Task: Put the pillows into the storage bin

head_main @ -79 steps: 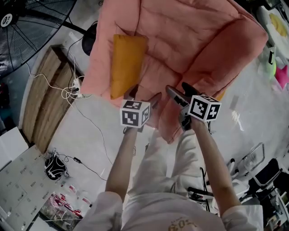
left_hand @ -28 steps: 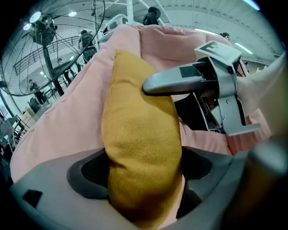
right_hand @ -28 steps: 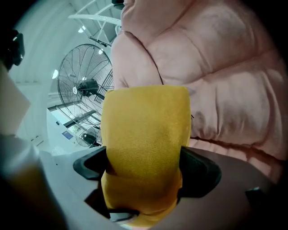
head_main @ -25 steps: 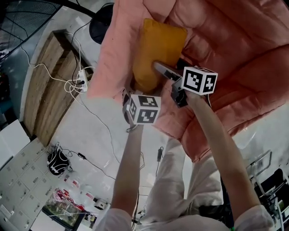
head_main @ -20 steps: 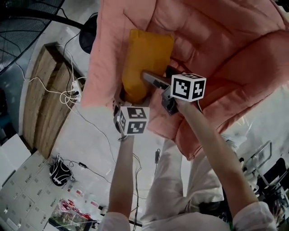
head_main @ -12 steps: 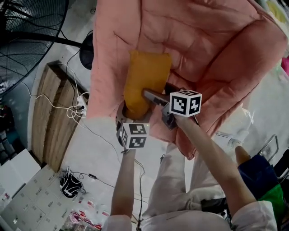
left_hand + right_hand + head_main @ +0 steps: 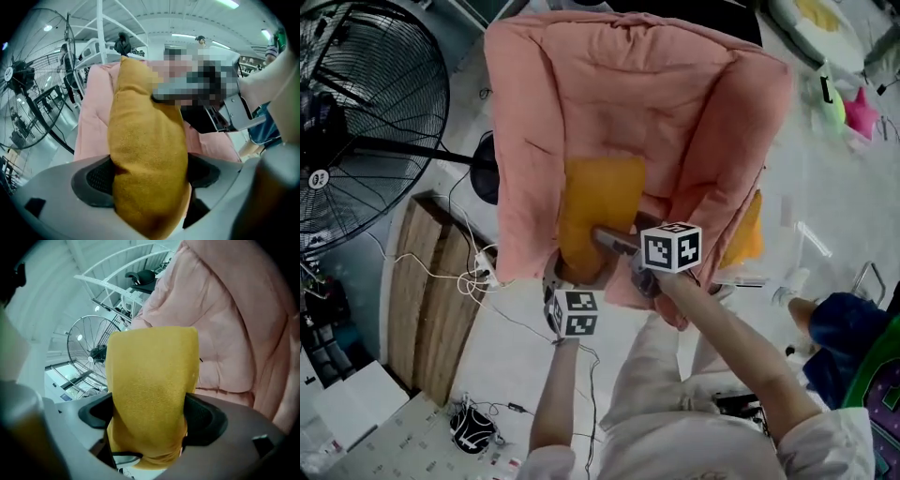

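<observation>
- The yellow pillow's (image 7: pixel 600 202) near end is buried between both sets of jaws. In the head view its lowest corner is hidden behind the marker cubes.
- In the left gripper view a blurred patch covers the area above and right of the pillow. Only a grey and black part of the right gripper (image 7: pixel 150 414) can be made out beside it.
- A second orange pillow (image 7: pixel 748 234) shows only as a strip past the right gripper's outer side. The rest is covered by the edge of the pink quilted comforter (image 7: pixel 628 84).
- The left gripper (image 7: pixel 150 174) is clamped on the yellow pillow, whose fabric bulges out over both dark pads.
- The right gripper likewise squeezes the same pillow near that end, just beside the left one.
- The pillow's long axis runs straight away from the jaws. Its far short edge points up toward the middle of the comforter, which lies right behind it.
- Off to the left gripper's outer side stand a large floor fan (image 7: pixel 366 103) and a wooden board (image 7: pixel 431 309), well apart from the pillow.
</observation>
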Motion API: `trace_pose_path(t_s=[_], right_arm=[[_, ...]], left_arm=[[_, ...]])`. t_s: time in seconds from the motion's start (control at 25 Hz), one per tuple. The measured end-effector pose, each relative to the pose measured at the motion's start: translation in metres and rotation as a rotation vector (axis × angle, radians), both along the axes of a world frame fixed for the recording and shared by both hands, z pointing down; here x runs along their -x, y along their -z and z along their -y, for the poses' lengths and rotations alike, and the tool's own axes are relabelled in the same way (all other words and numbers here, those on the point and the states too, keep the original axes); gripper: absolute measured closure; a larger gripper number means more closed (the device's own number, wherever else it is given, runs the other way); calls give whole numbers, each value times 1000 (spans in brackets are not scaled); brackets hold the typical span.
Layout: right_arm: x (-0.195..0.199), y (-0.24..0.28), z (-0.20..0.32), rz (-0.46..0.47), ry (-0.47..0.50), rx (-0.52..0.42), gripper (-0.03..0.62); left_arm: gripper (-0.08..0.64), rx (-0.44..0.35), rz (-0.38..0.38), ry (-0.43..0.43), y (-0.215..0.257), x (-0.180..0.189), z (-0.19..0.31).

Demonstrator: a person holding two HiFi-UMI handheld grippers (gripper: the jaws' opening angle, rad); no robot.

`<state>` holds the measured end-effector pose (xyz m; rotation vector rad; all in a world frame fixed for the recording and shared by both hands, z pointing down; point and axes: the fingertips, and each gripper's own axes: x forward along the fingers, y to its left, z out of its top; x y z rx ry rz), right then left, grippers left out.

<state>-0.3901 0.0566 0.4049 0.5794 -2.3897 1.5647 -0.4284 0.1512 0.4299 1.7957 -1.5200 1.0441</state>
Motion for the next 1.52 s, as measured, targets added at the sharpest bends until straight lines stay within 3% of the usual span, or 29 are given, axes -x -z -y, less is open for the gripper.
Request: trace_pose_path(t_s=[0.6,1.0,1.52], right_arm=[[-122,88,7,-22,-137,-41,127],[-200,112,-4,-39,-235,-38,133],[-321,110,-1,-99,-410,-13,138]], left_arm=[[95,-52,-46,-168,86,-107,15],[103,-42,-109,-263,110,-178,10],[112,10,-201,-397,107,-289,19]])
